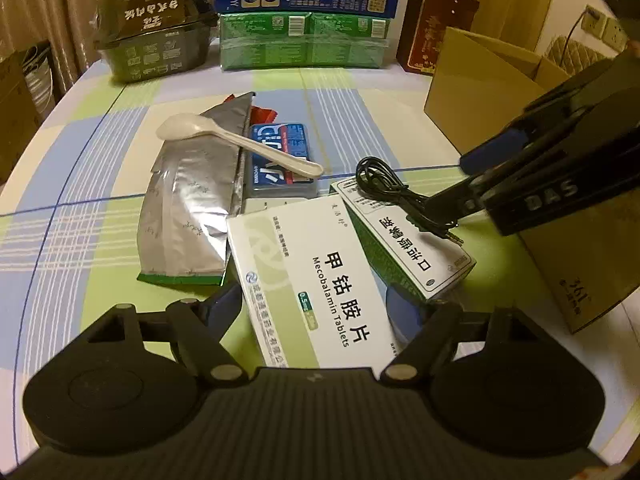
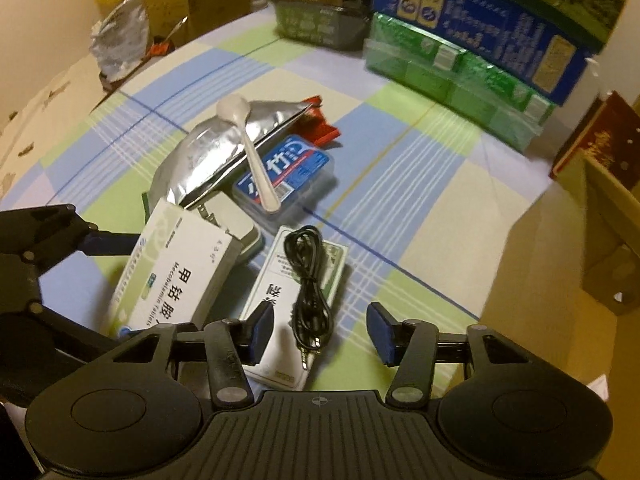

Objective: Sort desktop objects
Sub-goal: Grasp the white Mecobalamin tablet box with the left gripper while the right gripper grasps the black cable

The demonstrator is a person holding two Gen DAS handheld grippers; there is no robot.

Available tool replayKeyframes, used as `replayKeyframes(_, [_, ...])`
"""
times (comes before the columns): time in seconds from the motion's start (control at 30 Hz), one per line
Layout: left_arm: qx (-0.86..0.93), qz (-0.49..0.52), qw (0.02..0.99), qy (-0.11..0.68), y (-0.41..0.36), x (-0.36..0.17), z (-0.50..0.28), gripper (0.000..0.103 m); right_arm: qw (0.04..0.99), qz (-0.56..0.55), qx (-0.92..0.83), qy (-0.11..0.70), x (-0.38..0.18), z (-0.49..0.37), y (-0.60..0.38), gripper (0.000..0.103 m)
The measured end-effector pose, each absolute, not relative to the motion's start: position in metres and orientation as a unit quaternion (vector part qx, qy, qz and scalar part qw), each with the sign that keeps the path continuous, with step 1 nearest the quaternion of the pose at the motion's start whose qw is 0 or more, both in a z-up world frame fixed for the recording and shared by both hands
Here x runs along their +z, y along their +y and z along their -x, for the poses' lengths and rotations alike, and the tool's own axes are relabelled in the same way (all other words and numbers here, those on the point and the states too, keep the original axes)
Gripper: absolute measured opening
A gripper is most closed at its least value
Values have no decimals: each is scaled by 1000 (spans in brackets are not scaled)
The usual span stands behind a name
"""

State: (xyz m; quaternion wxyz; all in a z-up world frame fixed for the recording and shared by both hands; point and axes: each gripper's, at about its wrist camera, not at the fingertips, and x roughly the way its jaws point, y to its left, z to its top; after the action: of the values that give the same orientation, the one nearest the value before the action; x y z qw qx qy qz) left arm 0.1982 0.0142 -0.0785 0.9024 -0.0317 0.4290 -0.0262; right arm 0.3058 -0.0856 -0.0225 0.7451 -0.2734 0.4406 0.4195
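my right gripper (image 2: 320, 330), fingers wide, straddles the coiled black audio cable (image 2: 308, 280) on the green-white carton (image 2: 276, 344); cable runs 12-to-6. left gripper (image 1: 316, 312) wide around the white tablet box (image 1: 316, 280).

Tablecloth (image 1: 100, 152): blue, green and cream checks. Spoon (image 1: 224, 136): white. Pouch (image 1: 188, 208): silver, green-edged. Tablet box (image 1: 312, 276): white with green, black lettering. Cable (image 2: 308, 276): black. At 12 o'clock, stacked cartons (image 1: 304, 40): green beneath blue.
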Motion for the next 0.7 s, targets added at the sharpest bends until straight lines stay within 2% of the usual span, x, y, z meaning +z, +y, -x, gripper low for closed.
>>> replayKeyframes(0.13, [-29, 39, 902, 428, 18, -79, -196, 75, 737, 279, 419, 452, -35, -309, -74, 40])
replayKeyframes(0.23, [-29, 36, 904, 425, 17, -79, -196, 75, 734, 282, 415, 457, -42, -311, -68, 31])
replayKeyframes(0.3, [-30, 34, 905, 424, 16, -79, -197, 75, 737, 283, 411, 457, -44, -311, -67, 21])
replayKeyframes(0.47, [-30, 31, 904, 425, 14, -80, -197, 75, 742, 280, 405, 454, -41, -301, -71, 19])
replayKeyframes(0.7, [-43, 19, 901, 432, 7, -78, -180, 70, 747, 244, 397, 474, -34, -275, -91, 19])
